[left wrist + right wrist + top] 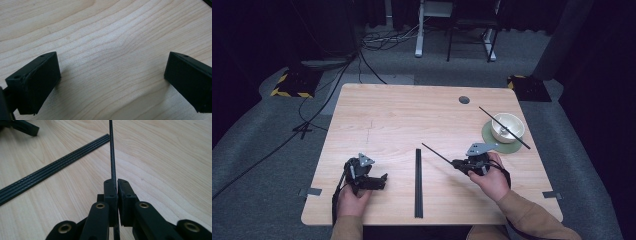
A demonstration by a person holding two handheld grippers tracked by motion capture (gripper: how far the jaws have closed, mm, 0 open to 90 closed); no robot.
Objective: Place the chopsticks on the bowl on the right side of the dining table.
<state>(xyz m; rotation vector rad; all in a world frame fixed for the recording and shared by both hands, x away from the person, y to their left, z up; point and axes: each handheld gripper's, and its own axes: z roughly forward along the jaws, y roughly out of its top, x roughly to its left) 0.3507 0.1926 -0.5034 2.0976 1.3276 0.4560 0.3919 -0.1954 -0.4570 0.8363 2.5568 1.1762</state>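
The right claw (116,185) is closed tight on a thin black rod (437,153), the stick pinched between the two pads with almost no gap showing in the right gripper view. The rod runs straight out ahead of the jaws along their own line, and a short stub of it passes back between them. In the high view the right hand (492,180) sits at the near right of the worktop (402,115), wrist angled inward, the claw aimed up and to the left, so the rod's long axis slants from the claw toward the worktop's middle, its free tip ending just right of the long black strips (418,182). Whether the tip touches the wood or hangs just above it is hard to say from here.

The left claw (112,72) stands wide open with bare wood between its pads, holding nothing. The left hand (354,197) rests at the near left edge, the claw pointing right toward the strips.

Those strips lie together as a bundle, lengthwise from the near edge toward the centre. A second black rod (507,129) lies slantwise across a white bowl (507,126) on a green mat (492,140) at the right.
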